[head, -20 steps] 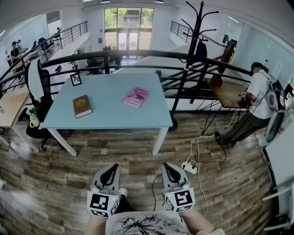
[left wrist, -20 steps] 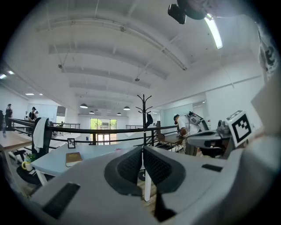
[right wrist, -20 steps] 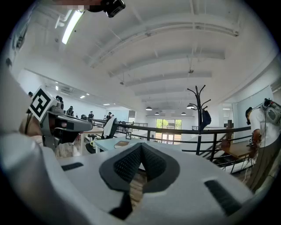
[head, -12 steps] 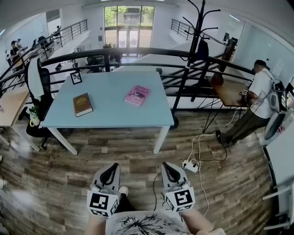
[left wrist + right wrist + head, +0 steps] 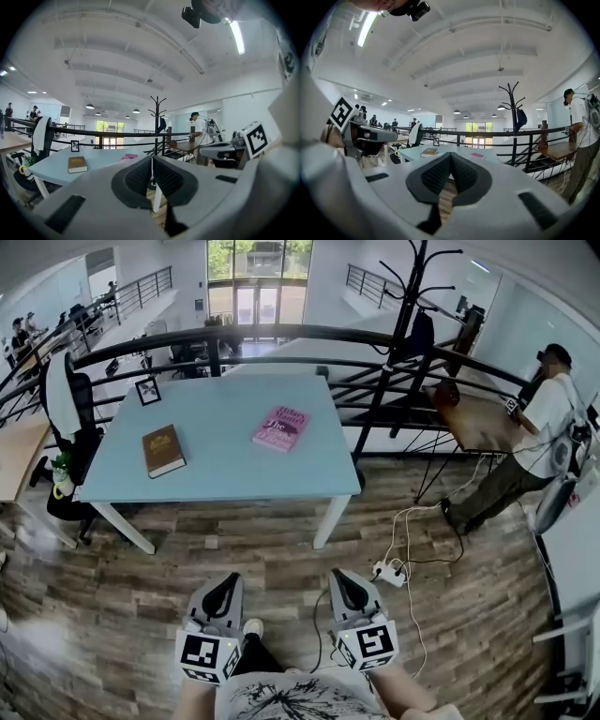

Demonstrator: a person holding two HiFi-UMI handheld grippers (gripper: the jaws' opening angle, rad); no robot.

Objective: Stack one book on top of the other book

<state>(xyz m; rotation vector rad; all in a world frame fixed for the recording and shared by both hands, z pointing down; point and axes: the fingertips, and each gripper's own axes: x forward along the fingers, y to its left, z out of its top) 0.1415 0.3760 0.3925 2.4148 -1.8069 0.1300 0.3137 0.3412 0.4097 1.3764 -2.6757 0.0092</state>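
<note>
Though apart, brown book, pink book.

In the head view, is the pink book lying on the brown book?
No, the pink book lies apart from the brown book on the table.

On the table, left book and right book well apart; picture frame behind the left book
</note>
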